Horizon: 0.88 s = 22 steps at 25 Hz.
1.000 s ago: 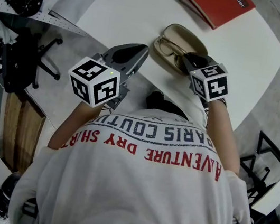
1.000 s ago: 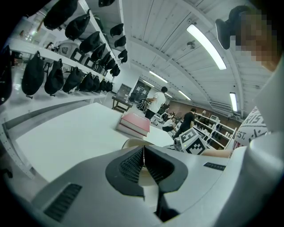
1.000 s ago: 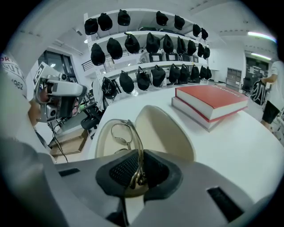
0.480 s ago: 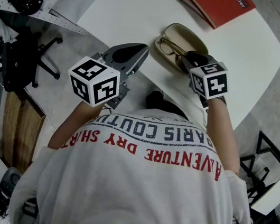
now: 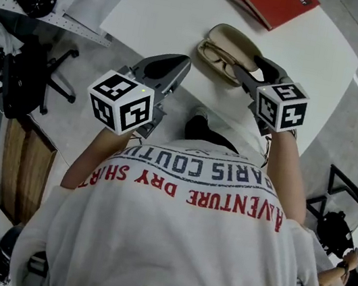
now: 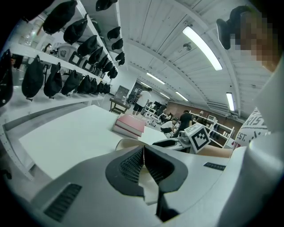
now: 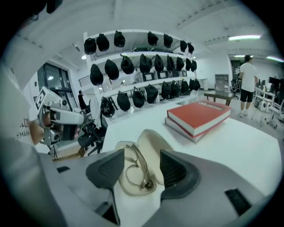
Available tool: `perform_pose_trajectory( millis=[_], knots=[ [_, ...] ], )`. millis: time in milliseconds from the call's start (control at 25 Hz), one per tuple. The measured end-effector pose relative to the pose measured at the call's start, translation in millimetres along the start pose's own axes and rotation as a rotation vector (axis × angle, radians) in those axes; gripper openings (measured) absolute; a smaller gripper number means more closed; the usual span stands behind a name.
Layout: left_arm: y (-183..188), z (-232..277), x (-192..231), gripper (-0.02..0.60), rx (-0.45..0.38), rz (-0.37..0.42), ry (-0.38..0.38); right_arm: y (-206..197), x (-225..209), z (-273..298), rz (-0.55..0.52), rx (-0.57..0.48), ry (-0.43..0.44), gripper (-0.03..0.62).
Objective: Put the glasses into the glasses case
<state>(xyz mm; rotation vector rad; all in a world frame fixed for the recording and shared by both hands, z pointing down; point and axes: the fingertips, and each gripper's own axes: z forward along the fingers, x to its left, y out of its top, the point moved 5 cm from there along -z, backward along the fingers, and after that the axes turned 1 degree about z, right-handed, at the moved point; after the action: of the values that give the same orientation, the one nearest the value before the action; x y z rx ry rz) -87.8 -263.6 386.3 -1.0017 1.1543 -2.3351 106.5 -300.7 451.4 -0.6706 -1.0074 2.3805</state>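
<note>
We judge the placing step as done: the glasses [image 7: 136, 172] lie inside the open case [image 7: 151, 144] on the counter [image 5: 182, 9]. The right gripper [image 7: 141, 166] has just been opening its fingers, now wide apart and released over them. The left gripper [image 6: 143, 162] has its fingers clenched on nothing, so next we should probably close the case gently, without sliding it.
</note>
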Motion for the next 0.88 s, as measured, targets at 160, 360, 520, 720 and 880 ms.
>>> perform_pose_trajectory(
  millis=[160, 360, 520, 720, 880],
  knots=[
    [0, -8, -15, 0.029, -0.012, 0.018, -0.019, 16, 17, -37, -0.014, -0.141, -0.002, 0.235],
    [-1, -16, -38, 0.029, -0.038, 0.047, -0.055, 24, 48, -84, -0.064, -0.289, 0.027, 0.146],
    [-4, -28, -59, 0.029, -0.049, 0.06, -0.082, 23, 75, -114, -0.084, -0.348, 0.047, 0.087],
    [-5, -37, -78, 0.029, -0.069, 0.081, -0.114, 16, 98, -132, -0.109, -0.378, 0.096, 0.033],
    [-7, -42, -91, 0.029, -0.076, 0.097, -0.132, 11, 113, -143, -0.093, -0.398, 0.151, 0.026]
  ],
)
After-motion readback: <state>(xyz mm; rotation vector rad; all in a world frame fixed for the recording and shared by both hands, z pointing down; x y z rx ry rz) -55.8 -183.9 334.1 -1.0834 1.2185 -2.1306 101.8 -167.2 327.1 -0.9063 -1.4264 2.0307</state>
